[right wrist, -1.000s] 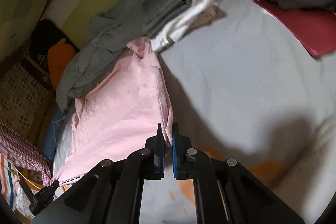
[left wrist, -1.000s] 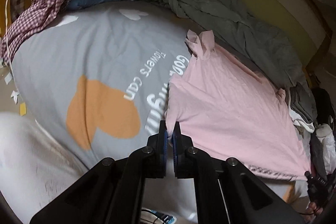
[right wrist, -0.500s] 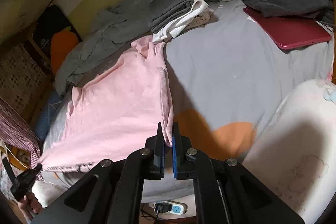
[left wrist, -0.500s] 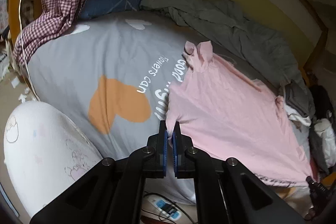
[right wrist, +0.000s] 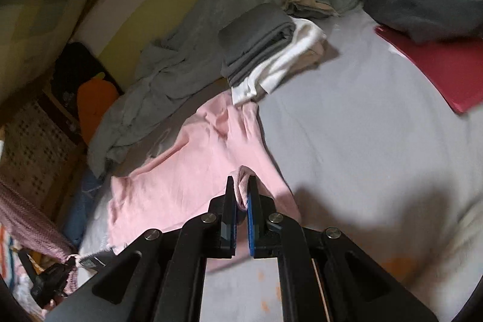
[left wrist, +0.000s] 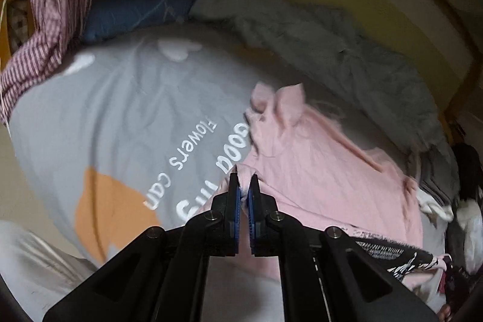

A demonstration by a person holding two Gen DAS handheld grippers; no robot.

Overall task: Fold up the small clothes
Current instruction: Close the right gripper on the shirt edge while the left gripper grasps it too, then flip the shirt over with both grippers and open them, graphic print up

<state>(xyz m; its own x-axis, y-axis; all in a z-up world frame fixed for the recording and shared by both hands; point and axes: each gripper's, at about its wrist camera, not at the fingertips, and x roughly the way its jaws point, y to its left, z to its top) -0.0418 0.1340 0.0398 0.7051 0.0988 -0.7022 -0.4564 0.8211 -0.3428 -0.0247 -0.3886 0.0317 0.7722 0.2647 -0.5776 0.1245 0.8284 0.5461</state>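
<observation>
A pink top (left wrist: 326, 171) lies spread on the grey bed sheet (left wrist: 120, 116), its sleeves and neck toward the far side. My left gripper (left wrist: 243, 186) is shut on one corner of its near hem, with pink cloth bunched between the pads. My right gripper (right wrist: 241, 189) is shut on the other hem corner of the pink top (right wrist: 181, 183). The hem between them is lifted and shows a black-and-white print (left wrist: 389, 249) on its underside. The left gripper (right wrist: 51, 282) also appears small at the lower left of the right wrist view.
A crumpled grey blanket (left wrist: 332, 50) runs along the far side by the yellow headboard (left wrist: 377, 5). A folded stack of grey and white clothes (right wrist: 265, 50) and a red flat case (right wrist: 437, 65) lie to the right. A checked cloth (left wrist: 54, 5) hangs at left.
Both grippers kept their hold on the hem corners. They drew back from the bed half a second ago and have now come forward over it again, and the cloth has slackened.
</observation>
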